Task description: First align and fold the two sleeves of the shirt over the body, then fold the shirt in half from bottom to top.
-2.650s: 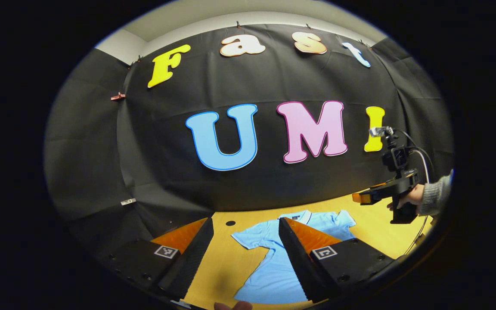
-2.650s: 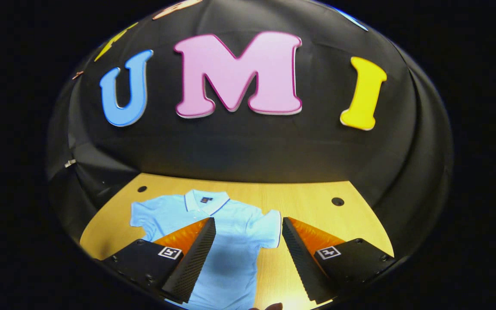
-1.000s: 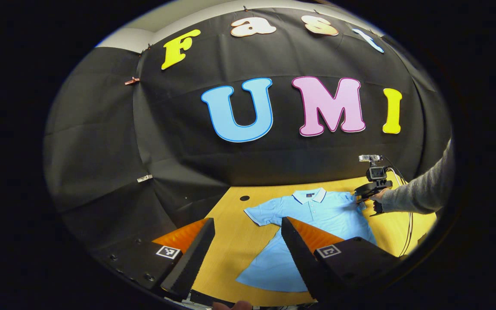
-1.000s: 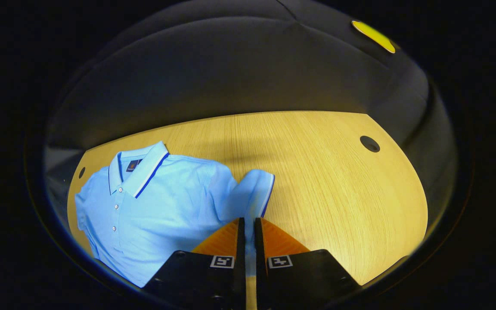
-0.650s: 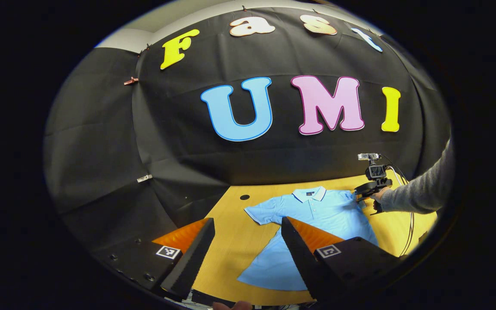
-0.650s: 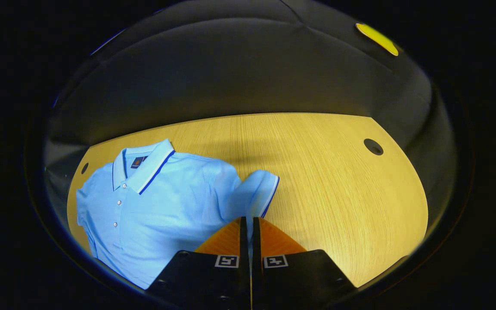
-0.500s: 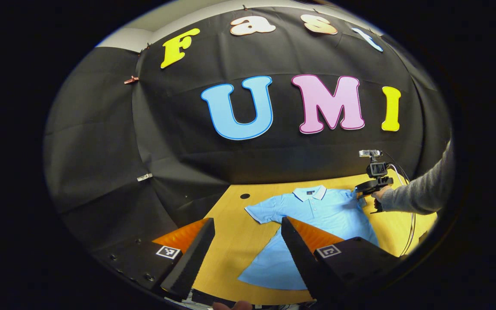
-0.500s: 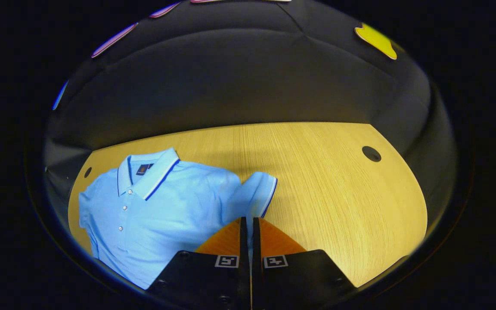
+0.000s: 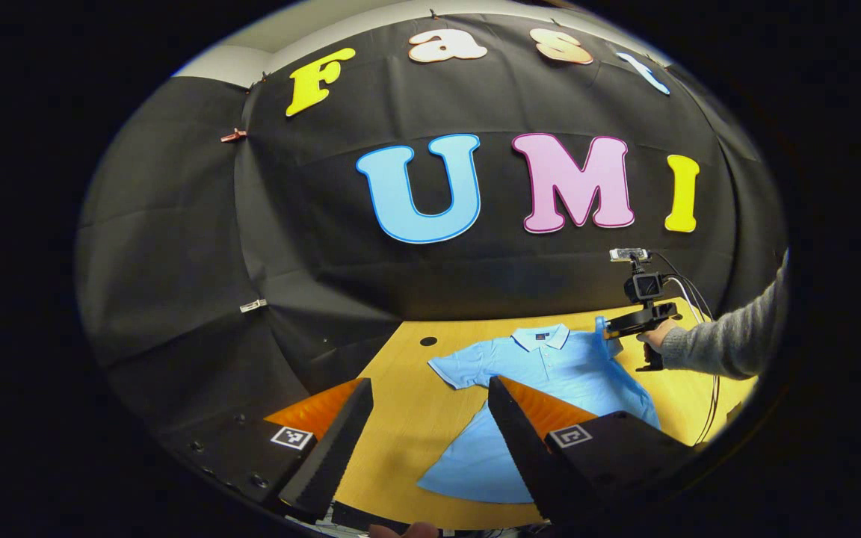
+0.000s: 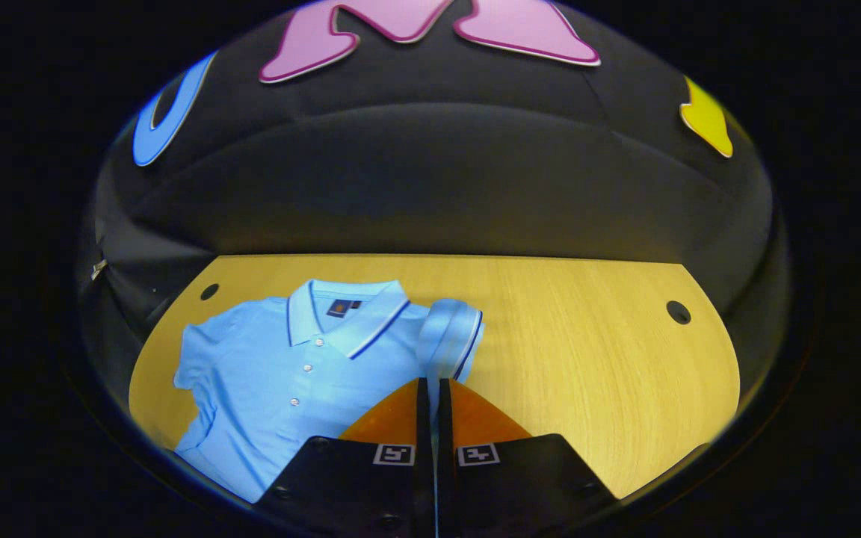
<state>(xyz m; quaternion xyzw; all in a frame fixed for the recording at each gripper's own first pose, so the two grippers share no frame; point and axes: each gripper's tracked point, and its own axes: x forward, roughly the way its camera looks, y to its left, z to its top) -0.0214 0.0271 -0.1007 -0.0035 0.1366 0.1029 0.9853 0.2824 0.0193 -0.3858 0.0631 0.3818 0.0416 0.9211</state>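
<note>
- 1 shirt (image 9: 550, 373), light blue polo, lies front-up on the wooden table (image 9: 393, 418); collar toward the booth wall, hem toward the viewer in the left gripper view.
- 2 short sleeves. One sleeve (image 10: 451, 336) w/ dark edge stripe is lifted off the table, standing up just beside the collar (image 10: 348, 314) in the right gripper view; the other sleeve (image 9: 454, 368) lies flat, spread out to the side of the body.
- Right gripper (image 10: 431, 388): fingers pressed together w/ the lifted sleeve's cloth pinched between them; blue fabric runs down into the narrow slit between the fingers.
- Same gripper seen farther off in the left gripper view (image 9: 610, 331), held by a hand (image 9: 651, 340) in a grey knit sleeve; a bit of blue cloth sticks up at its tip, above the shirt's shoulder.
- 1 small camera (image 9: 643, 285) w/ cable rides on top of that gripper.
- Left gripper (image 9: 430, 392): fingers spread wide, nothing between them; it hangs above the table near the shirt's hem side, not touching the cloth as far as I can tell.
- 3 white buttons (image 10: 303, 368) visible down the placket, in a row below the collar; 1 small dark label inside the neck, too small to make out.
- 2 round dark holes in the tabletop in the right gripper view: 1 left of the shirt (image 10: 209, 291), 1 far right (image 10: 676, 311), well apart from the cloth.
- Shirt body unfolded, hem still flat.
</note>
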